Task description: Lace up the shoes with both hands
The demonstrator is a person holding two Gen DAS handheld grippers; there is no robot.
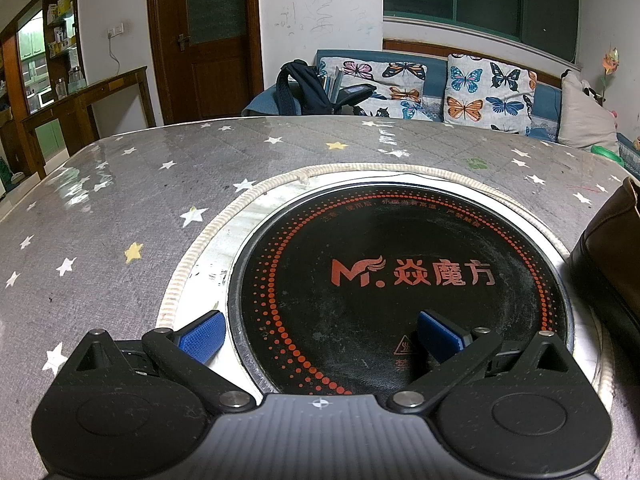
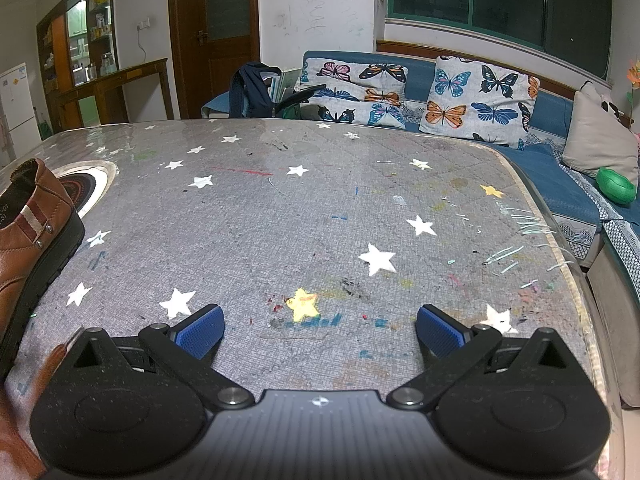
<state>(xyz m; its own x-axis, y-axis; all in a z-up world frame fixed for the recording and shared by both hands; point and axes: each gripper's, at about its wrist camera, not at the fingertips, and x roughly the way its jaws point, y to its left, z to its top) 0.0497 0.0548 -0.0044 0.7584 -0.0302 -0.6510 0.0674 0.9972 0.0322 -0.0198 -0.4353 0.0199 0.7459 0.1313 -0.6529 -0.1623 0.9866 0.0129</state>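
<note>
- The left gripper [image 1: 320, 334] is spread wide with nothing between its 2 blue ribbed pads [image 1: 202, 336], hanging over a round black glass hotplate [image 1: 400, 280] printed with orange dots and set into the table [image 1: 120, 200].
- The right gripper [image 2: 320, 332] is likewise wide and empty, above bare grey quilted tablecloth [image 2: 320, 220] — star-printed, paint-flecked, under a glossy clear cover.
- The brown leather shoe [image 2: 28, 240] stands on the table between the 2 grippers, touching neither; thick black sole, striped elastic strip with rivets. Laces are not visible.
- Behind: a blue sofa [image 2: 560, 184] with butterfly cushions [image 2: 480, 100], a dark backpack [image 2: 252, 88], a wooden door [image 2: 216, 36].
</note>
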